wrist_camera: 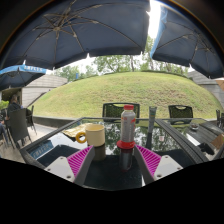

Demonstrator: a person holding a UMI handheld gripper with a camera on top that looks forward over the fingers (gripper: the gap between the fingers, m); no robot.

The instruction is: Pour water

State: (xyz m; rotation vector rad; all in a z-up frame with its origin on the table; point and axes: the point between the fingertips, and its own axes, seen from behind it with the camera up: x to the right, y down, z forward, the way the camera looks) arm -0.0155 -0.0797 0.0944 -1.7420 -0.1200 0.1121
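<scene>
A clear bottle with a red cap ring and a red band near its base stands upright on the dark glass table. It stands between my fingers, closer to the right one, with a gap on each side. A cream-yellow mug, handle to the left, stands on the table just ahead of the left finger and left of the bottle. My gripper is open and low over the table, with its magenta pads to either side.
Dark patio chairs stand beyond the table and to the left. Big dark umbrellas hang overhead. A grassy mound rises behind. Some objects lie on the table at the right.
</scene>
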